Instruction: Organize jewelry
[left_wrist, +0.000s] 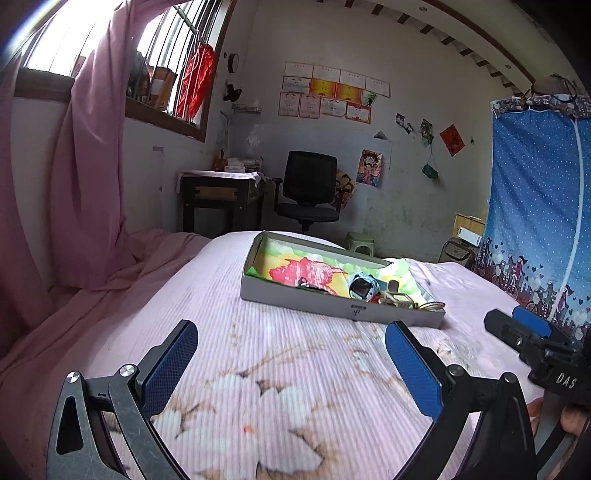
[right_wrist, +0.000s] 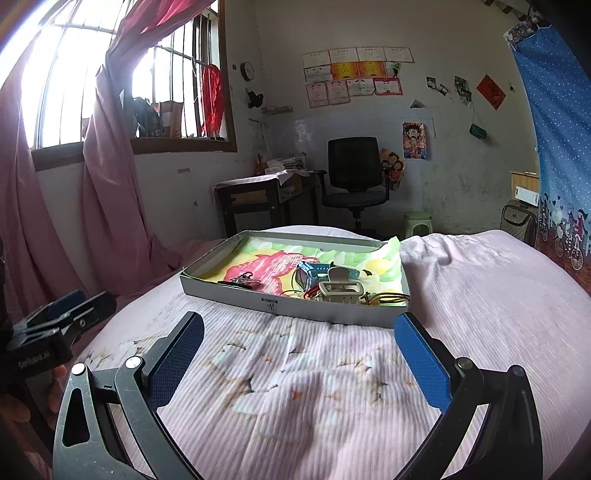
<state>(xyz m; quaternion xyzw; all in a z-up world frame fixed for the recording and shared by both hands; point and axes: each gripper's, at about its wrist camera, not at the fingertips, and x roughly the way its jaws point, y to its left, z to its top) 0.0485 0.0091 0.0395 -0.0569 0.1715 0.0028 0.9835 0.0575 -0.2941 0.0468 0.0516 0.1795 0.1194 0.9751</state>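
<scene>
Jewelry pieces sit in a shallow grey cardboard box (right_wrist: 295, 302) on the pink floral bedspread (right_wrist: 295, 387): black clips (right_wrist: 242, 280) at left, then a blue watch (right_wrist: 308, 275), a cream hair claw (right_wrist: 341, 286), yellow cords (right_wrist: 386, 297). Left tongs (left_wrist: 291, 350) and right tongs (right_wrist: 299, 343) hover spread wide, holding nothing.
</scene>
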